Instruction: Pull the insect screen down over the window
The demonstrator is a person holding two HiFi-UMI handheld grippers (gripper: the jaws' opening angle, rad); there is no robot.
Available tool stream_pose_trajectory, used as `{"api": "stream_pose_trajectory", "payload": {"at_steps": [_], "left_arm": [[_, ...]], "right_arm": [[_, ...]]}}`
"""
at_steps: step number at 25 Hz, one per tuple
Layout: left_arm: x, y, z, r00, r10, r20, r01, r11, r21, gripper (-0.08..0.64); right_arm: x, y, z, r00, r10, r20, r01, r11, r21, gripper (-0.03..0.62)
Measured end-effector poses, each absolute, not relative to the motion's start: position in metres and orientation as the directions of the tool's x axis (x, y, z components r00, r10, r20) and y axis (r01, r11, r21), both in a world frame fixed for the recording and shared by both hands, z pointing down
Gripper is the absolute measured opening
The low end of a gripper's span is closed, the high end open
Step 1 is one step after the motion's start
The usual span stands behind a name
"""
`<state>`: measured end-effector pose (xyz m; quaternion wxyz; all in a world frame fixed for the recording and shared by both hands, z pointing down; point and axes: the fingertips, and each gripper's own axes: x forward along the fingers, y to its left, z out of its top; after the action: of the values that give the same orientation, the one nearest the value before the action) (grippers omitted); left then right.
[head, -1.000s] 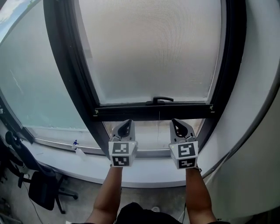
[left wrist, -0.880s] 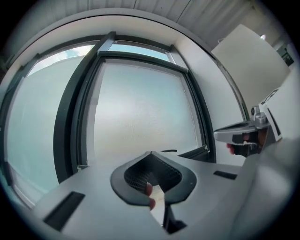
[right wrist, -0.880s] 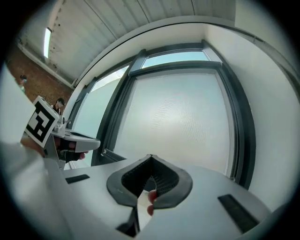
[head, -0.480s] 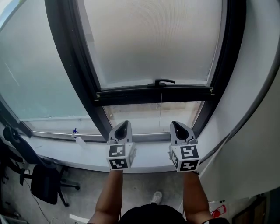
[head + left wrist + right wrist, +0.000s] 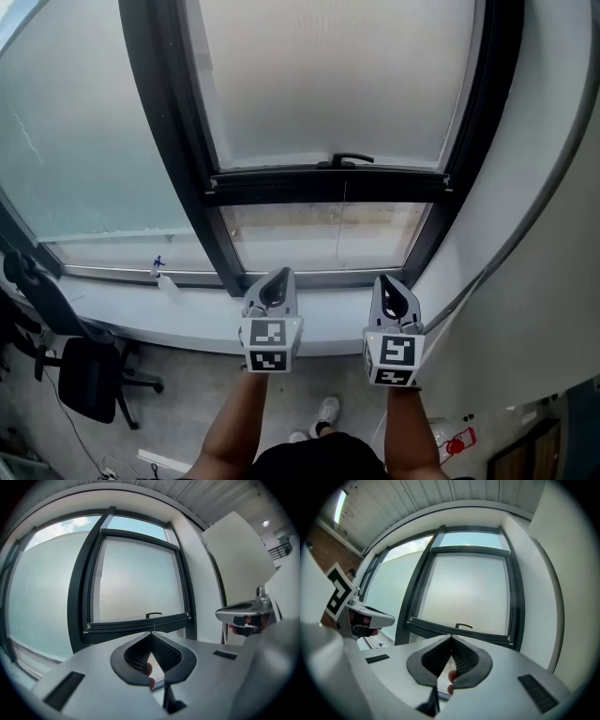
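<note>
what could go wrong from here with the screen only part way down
The screen's bottom bar stands above the sill with a gap below; nothing holds it, so it may roll back up.
The left gripper and right gripper are both shut and clear of the bar; the thin pull cord under it looks easy to miss.

probably an office: swivel chair (image 5: 89,389), big window (image 5: 173,112)

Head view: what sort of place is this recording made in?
Probably an office or similar workroom: a black swivel chair stands at lower left, beside a large dark-framed window fitted with a pull-down insect screen above a long white sill.
</note>
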<state>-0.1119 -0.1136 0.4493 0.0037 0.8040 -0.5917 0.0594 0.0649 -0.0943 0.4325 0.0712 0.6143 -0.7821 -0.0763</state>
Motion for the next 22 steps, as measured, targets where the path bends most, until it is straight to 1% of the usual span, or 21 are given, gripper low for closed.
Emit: {"api": "stream_pose_trajectory", "payload": {"at_steps": [6,8,12,15,22], "left_arm": [[-0.099,-0.068,0.462,0.332,-0.937,0.106,-0.941,-0.337,-0.037,0.003],[-0.097,-0.054,0.462,0.337,-0.936,0.105,-0.939,-0.343,-0.043,0.003],[-0.093,-0.037,0.454,0.329,-0.940,0.090,-0.940,-0.335,-0.062,0.003],[-0.085,-0.026,0.447,0.327,-0.943,0.067,-0.941,-0.331,-0.074,0.003],[-0.054,-0.007,0.452,0.330,-0.941,0.075,-0.938,-0.336,-0.084,0.003]], "right_arm": [[0.072,-0.055,0.442,-0.238,-0.971,0.019,-0.951,0.237,0.196,0.005],[0.072,-0.043,0.444,-0.237,-0.971,0.012,-0.953,0.235,0.189,0.005],[0.066,-0.026,0.438,-0.250,-0.968,-0.010,-0.941,0.241,0.236,0.005],[0.069,-0.017,0.434,-0.269,-0.963,-0.024,-0.940,0.257,0.226,0.005],[0.089,-0.008,0.443,-0.293,-0.956,0.002,-0.929,0.285,0.234,0.005]]}}
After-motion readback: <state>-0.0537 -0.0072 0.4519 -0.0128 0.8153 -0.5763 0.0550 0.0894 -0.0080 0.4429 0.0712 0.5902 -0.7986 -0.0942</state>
